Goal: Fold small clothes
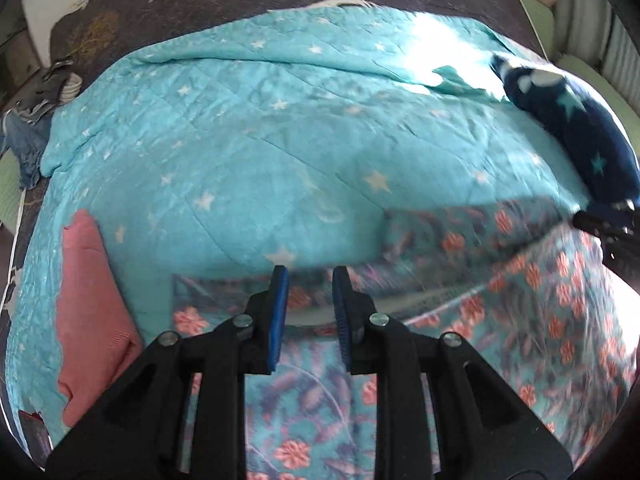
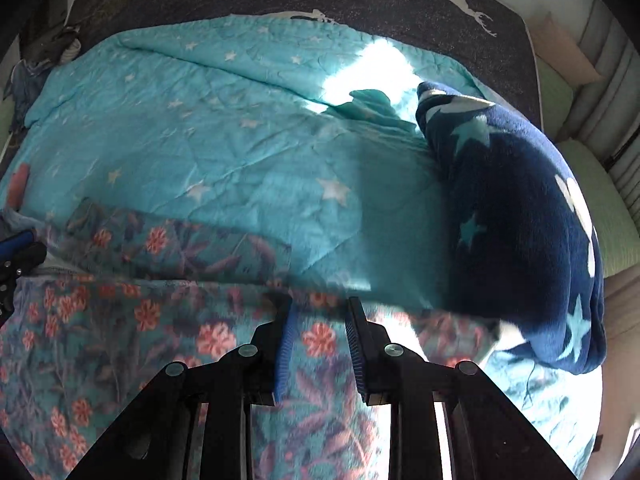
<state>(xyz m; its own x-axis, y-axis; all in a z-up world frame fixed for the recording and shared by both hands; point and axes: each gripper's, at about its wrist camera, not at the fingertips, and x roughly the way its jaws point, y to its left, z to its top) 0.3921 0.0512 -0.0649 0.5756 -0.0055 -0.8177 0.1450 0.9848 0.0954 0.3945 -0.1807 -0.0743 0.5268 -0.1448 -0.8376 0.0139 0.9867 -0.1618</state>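
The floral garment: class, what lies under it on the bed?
The floral garment lies on a turquoise star-print quilt, which shows beyond its far edge. Anything under its middle is covered and cannot be seen.

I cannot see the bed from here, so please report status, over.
Gripping floral garment edge: left tongs, right tongs. Edge lifted over teal quilt. Navy star blanket close by right tongs.

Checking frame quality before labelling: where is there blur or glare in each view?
Left wrist view: floral garment smeared by motion blur, sun glare on the turquoise quilt. Right wrist view: garment edge blurred, a blown-out sun patch on the quilt; fisheye bending in both.
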